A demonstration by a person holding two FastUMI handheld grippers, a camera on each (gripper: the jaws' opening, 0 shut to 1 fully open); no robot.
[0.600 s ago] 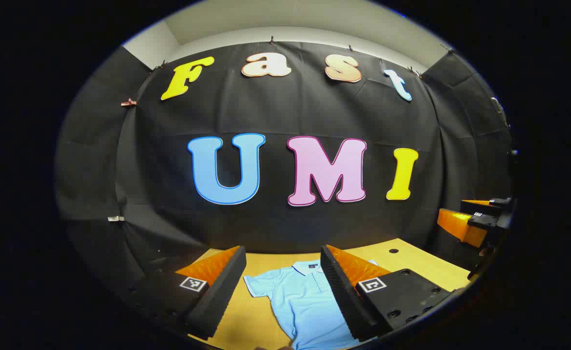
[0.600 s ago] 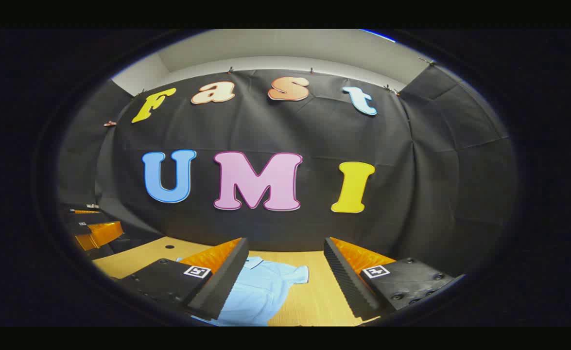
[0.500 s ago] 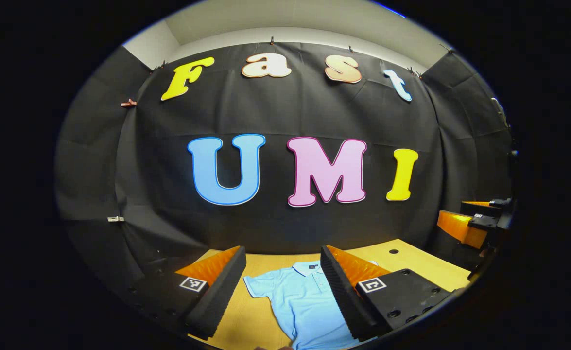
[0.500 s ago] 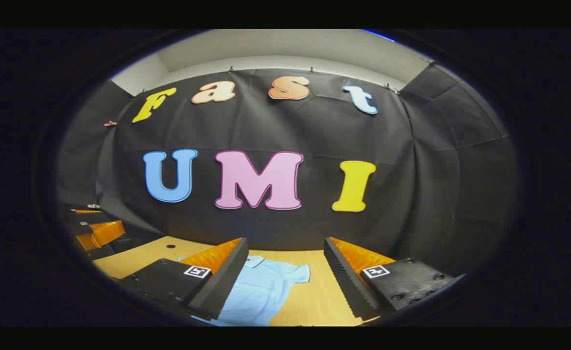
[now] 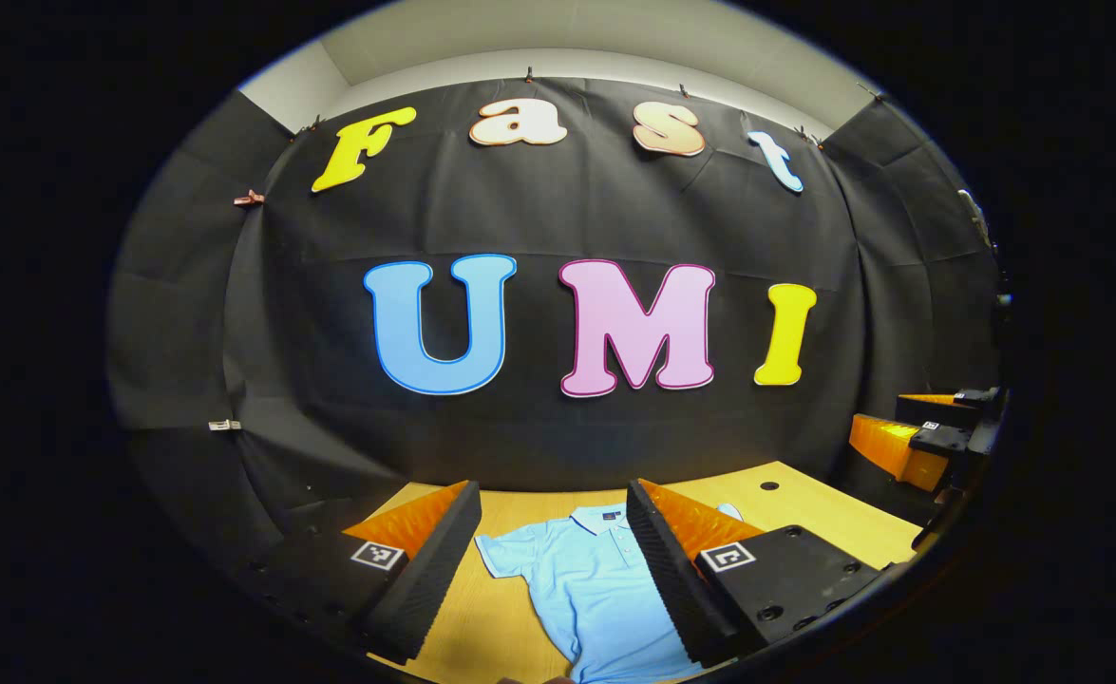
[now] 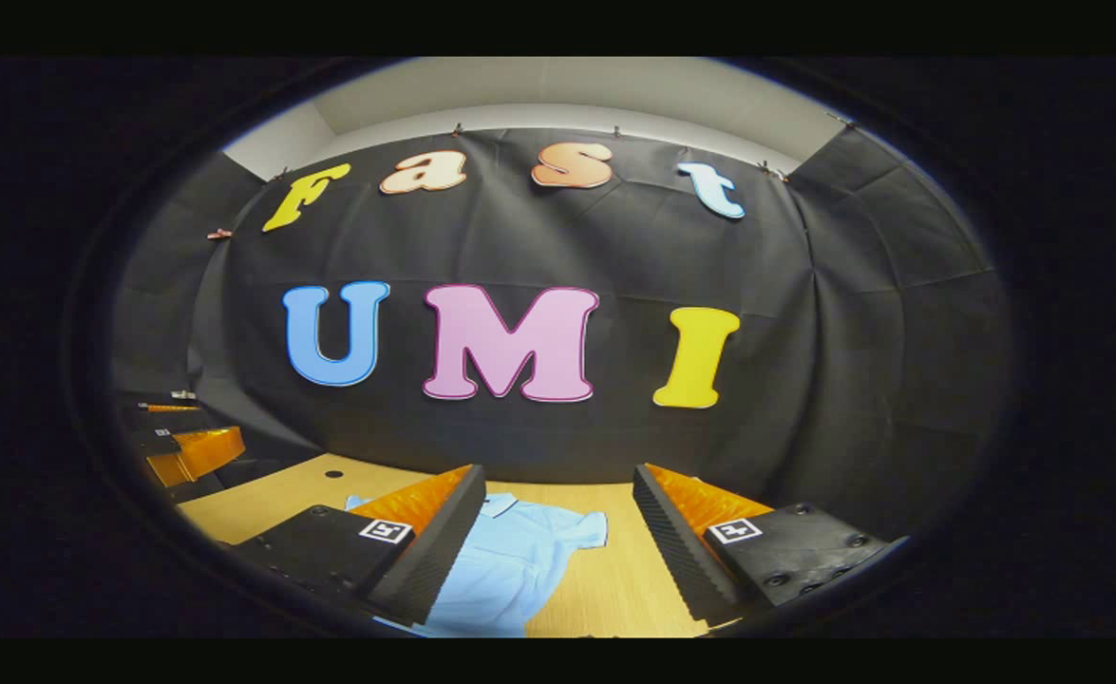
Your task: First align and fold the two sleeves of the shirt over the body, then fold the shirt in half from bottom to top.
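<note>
Light blue shirt (image 5: 588,584) spread flat on the wooden table (image 5: 823,518), collar toward the black cloth wall (image 5: 558,218), both short sleeves out to the sides, nothing folded yet. Left gripper (image 5: 554,560) held above the near part of the shirt, fingers spread wide, nothing between them and no contact with the cloth. Right gripper (image 6: 558,546) likewise wide apart and empty, above the shirt's right side with bare table under most of its gap. In the left gripper view, right finger (image 5: 667,579) covering the shirt's right shoulder and sleeve; only a small pale tip past it, probably the sleeve end. In the right gripper view, left finger (image 6: 429,556) hiding the collar's far half and the whole left side of the shirt (image 6: 510,560). Hem cut off at the bottom edge in both views. Small dark hole (image 5: 768,486) in the tabletop near the back right corner. Other gripper also visible far off at the edge of each view, partly cut off and too small to judge. Pale room wall (image 5: 576,38) above the cloth, clips along its top edge.
</note>
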